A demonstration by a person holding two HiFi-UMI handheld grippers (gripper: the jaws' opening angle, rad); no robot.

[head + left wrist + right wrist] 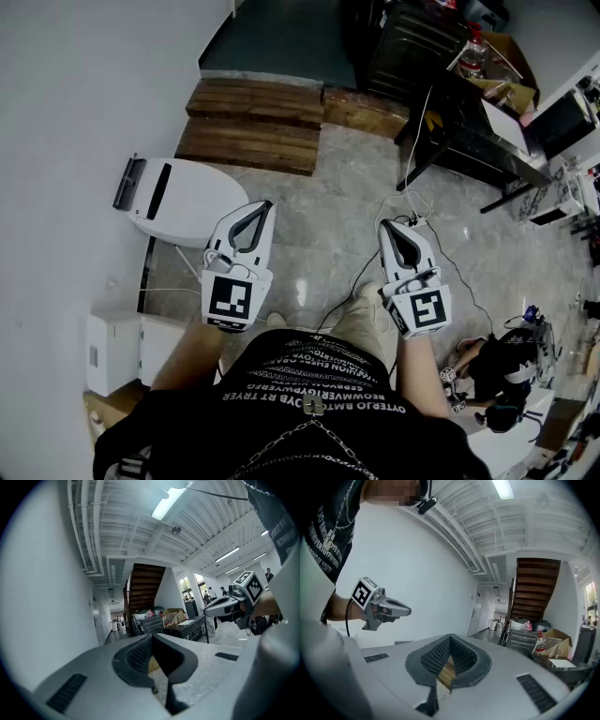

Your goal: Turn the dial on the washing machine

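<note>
No dial shows in any view. A white rounded appliance (183, 200) with dark slots on top stands by the left wall in the head view; I cannot tell whether it is the washing machine. My left gripper (268, 203) is held level just right of it, jaws shut on nothing, tips meeting (153, 635). My right gripper (383, 224) hovers over the stone floor, also shut and empty (451, 637). Each gripper shows in the other's view: the right gripper (225, 604) and the left gripper (393, 609).
Wooden steps (251, 122) lie ahead, with a dark staircase (534, 585) beyond. A black table (473, 141) with boxes and a bottle stands at the right. Cables (412, 220) trail across the floor. A white box (112, 352) sits at the lower left by the wall.
</note>
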